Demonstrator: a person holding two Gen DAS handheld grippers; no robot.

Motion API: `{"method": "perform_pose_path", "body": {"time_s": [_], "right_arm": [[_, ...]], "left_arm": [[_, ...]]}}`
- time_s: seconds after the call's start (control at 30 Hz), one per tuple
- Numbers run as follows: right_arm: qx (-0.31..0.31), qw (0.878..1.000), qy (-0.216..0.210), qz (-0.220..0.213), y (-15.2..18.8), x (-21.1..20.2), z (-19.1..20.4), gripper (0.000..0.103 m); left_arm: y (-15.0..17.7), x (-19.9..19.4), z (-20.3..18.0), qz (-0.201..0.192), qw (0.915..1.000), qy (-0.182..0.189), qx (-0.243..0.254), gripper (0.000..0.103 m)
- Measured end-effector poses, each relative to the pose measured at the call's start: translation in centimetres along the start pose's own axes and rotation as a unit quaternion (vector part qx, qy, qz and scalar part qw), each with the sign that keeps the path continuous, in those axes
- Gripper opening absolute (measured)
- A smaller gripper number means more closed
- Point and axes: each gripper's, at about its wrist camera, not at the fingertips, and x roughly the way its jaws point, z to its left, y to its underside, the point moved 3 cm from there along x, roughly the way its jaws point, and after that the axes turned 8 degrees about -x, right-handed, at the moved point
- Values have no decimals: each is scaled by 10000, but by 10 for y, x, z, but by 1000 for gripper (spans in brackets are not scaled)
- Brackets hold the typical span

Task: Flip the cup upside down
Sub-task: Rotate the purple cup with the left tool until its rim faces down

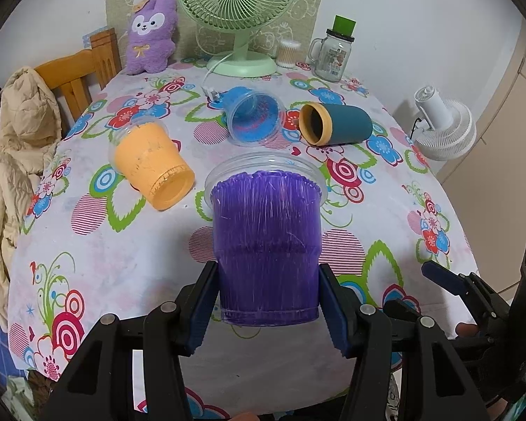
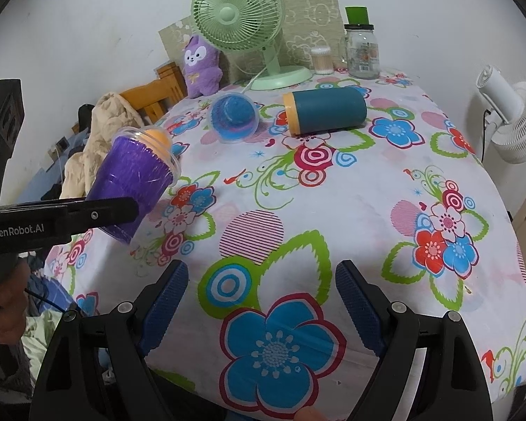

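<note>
The left gripper [image 1: 268, 301] is clamped on the purple cup [image 1: 267, 242] — its two blue-padded fingers [image 1: 201, 312] press against the lower part of the cup's wall on either side, near the base, with the clear rim pointing away from the camera. In the right wrist view the same cup [image 2: 131, 193] is held tilted above the left edge of the table, clear of the floral tablecloth [image 2: 333, 210], its rim leaning up and toward the table's far side. The right gripper [image 2: 261, 301] hangs low over the near part of the cloth with its fingers [image 2: 357, 308] spread wide apart and nothing between them. Beyond the held cup, three more containers lie on their sides: an orange cup [image 1: 154, 166] to the left with its base toward the camera, a blue cup [image 1: 254, 115] farther back with its open mouth facing forward, and just beside that a teal tumbler [image 1: 335, 124] with a tan rim. None of them touches the purple cup. At the back edge stand a green desk fan [image 1: 240, 17], a purple plush toy [image 1: 150, 35], a tub of cotton swabs [image 1: 288, 52] and a glass mug jar [image 1: 331, 54] with a green top. A white fan [image 1: 442, 122] sits off the table to the right — a wooden chair [image 1: 77, 70] draped with a beige jacket [image 1: 14, 140] is on the left.
</note>
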Motion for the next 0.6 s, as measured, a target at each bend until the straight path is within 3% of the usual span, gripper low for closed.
{"method": "perform_pose_path", "body": {"time_s": [0.6], "right_arm": [[-20, 10000, 22, 11, 0, 0, 2, 88]], "left_arm": [[0, -1, -3, -43, 10000, 40, 34, 58]]}}
